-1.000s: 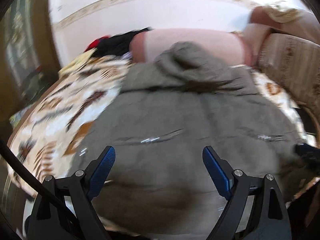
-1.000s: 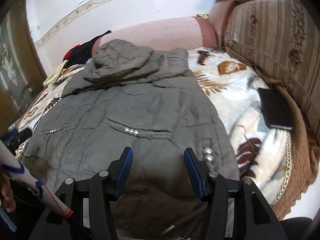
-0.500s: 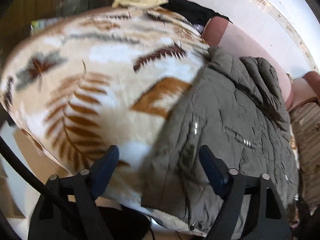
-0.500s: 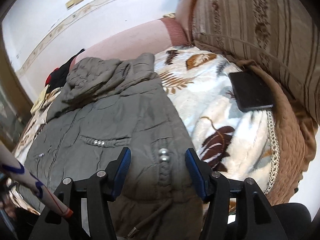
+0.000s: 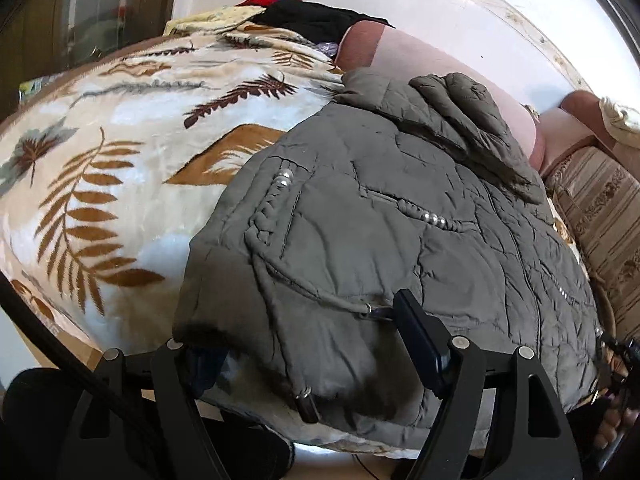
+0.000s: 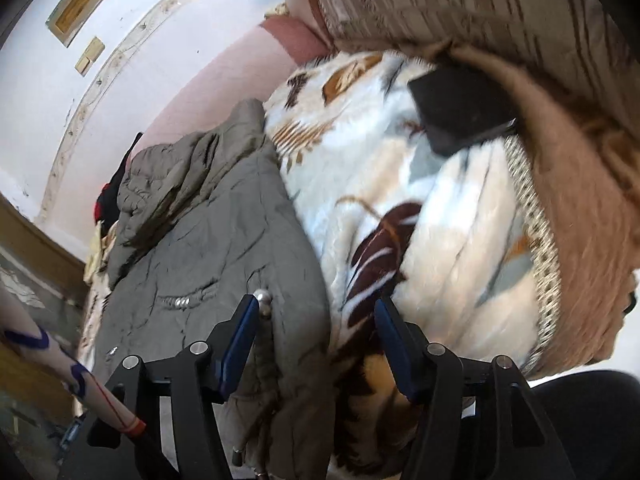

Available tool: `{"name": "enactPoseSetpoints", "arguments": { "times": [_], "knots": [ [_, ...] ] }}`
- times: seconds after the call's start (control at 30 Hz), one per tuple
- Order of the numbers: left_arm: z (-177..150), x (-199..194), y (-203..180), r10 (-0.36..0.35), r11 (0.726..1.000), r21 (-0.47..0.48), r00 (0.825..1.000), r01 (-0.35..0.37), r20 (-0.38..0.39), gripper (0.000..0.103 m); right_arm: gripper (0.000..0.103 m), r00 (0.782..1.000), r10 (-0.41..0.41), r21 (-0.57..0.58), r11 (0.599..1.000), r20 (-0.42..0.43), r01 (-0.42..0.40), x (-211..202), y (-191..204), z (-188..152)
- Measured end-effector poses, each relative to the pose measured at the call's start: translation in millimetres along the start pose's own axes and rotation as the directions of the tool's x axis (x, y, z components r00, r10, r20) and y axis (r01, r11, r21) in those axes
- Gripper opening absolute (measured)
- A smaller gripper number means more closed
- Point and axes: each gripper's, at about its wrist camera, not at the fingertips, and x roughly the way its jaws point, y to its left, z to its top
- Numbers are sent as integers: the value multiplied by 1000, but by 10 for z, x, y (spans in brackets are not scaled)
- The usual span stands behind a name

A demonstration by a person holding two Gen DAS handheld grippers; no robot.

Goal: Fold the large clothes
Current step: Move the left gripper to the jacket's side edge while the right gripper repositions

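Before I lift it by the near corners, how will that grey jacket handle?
The jacket is quilted and drapes over the bed edge, so it will probably sag between the grips rather than hold flat. Its puffy padding suggests bulky but fairly light. The loose drawcord and hood will likely dangle or flop.

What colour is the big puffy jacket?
The jacket is grey-green, olive-like; the left wrist view shows it best.

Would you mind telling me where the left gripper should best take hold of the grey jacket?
Grip the jacket at its near bottom corner, coming from the bed's edge: that hem overhangs the blanket, leaving a free edge between the closing left gripper jaws.
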Motion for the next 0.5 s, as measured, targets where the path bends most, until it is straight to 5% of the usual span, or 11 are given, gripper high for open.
{"name": "enactPoseSetpoints", "arguments": {
  "times": [0.2,0.37,0.5],
  "knots": [
    [23,-33,-41,16,1000,12,999,-17,35,77,54,997,49,-115,992,-61,-56,-40,309,-397],
    [-19,-38,-153,71,993,86,994,-78,81,77,52,999,8,-403,915,38,8,-222,871,-673],
    [-48,11,-212,109,984,133,990,-121,94,76,49,998,15,-392,920,68,12,-176,900,-529]
  ]
}}
